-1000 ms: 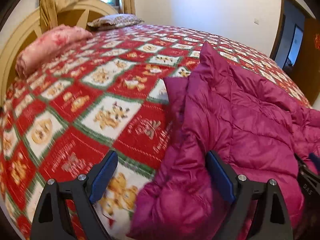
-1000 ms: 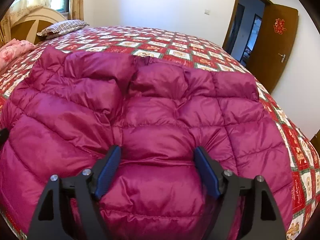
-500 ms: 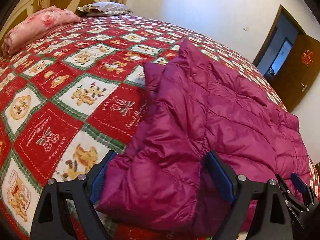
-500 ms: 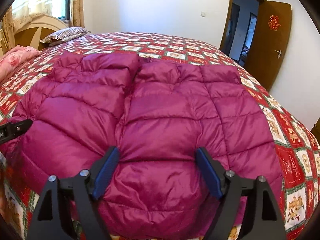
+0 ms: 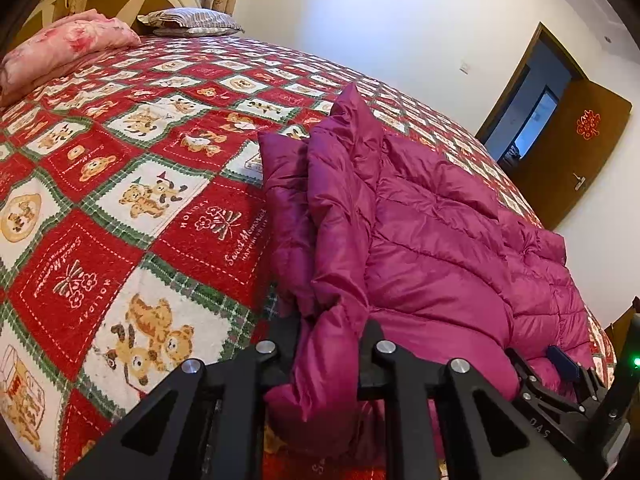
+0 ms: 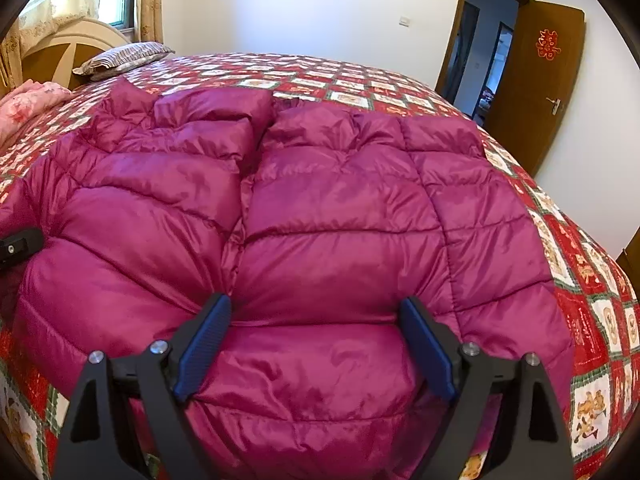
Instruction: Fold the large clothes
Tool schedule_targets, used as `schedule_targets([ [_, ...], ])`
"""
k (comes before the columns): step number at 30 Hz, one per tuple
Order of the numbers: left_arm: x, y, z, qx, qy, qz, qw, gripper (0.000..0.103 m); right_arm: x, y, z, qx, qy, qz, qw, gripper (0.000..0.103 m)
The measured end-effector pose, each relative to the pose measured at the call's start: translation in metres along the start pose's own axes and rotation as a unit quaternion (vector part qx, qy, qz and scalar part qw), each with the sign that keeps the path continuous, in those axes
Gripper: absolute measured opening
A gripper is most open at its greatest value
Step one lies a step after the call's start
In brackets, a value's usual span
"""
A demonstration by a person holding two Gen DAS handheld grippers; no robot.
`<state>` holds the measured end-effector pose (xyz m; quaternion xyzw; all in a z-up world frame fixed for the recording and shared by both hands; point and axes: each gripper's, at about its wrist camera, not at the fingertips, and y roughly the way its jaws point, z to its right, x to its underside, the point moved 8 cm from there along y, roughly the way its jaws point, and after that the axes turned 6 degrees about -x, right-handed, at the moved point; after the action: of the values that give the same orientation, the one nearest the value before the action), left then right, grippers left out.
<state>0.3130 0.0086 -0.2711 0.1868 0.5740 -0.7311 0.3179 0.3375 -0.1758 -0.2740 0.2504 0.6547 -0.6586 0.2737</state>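
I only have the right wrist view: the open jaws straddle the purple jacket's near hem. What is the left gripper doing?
Observer: The left gripper has just closed on a bunched fold at the jacket edge.
Reviewer: What lies left of that jacket?
Observer: Bare bedspread with red and white teddy-bear squares.
Reviewer: Anything else up at the head of the bed?
Observer: A rolled pink blanket beside the striped pillow.

Magenta quilted puffer jacket [image 6: 340,216], shiny fabric, lies spread flat on bed w/ red teddy-bear blanket [image 5: 120,184]. Front up, center opening running away from the near hem. Near left corner bunched & pinched up; rest lies puffy, lightly creased.
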Motion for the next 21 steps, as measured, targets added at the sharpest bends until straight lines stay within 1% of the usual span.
schedule_targets([
  [7, -0.003, -0.011, -0.005, 0.02, -0.011, 0.003, 0.9997, 0.013, 0.0, 0.002, -0.002, 0.013, 0.007, -0.005, 1.0, 0.089],
  [12, -0.004, -0.02, -0.008, 0.029, -0.011, 0.012, 0.9994, 0.011, 0.001, 0.001, -0.008, 0.021, 0.004, -0.005, 1.0, 0.089],
  [14, -0.005, -0.025, -0.012, 0.026, -0.012, 0.015, 0.9995, 0.011, 0.001, 0.001, -0.013, 0.02, 0.001, -0.006, 1.0, 0.089],
  [16, -0.005, -0.029, -0.019, 0.021, -0.017, 0.016, 0.9995, 0.011, 0.001, 0.0, -0.019, 0.01, 0.0, -0.005, 1.0, 0.089],
  [18, -0.008, -0.036, -0.026, 0.017, -0.025, 0.017, 0.9994, 0.011, 0.0, -0.005, -0.024, -0.014, 0.001, -0.003, 1.0, 0.089],
  [19, -0.012, -0.044, -0.03, 0.012, -0.025, 0.022, 0.9994, 0.011, -0.002, -0.009, -0.025, -0.036, 0.005, 0.0, 0.999, 0.087],
  [20, -0.016, -0.049, -0.032, 0.007, -0.023, 0.029, 0.9993, 0.01, -0.003, -0.015, -0.024, -0.051, 0.009, 0.007, 0.999, 0.083],
  [21, -0.023, -0.061, -0.034, -0.002, -0.016, 0.044, 0.9989, 0.01, -0.006, -0.027, -0.018, -0.059, 0.015, 0.026, 0.998, 0.083],
])
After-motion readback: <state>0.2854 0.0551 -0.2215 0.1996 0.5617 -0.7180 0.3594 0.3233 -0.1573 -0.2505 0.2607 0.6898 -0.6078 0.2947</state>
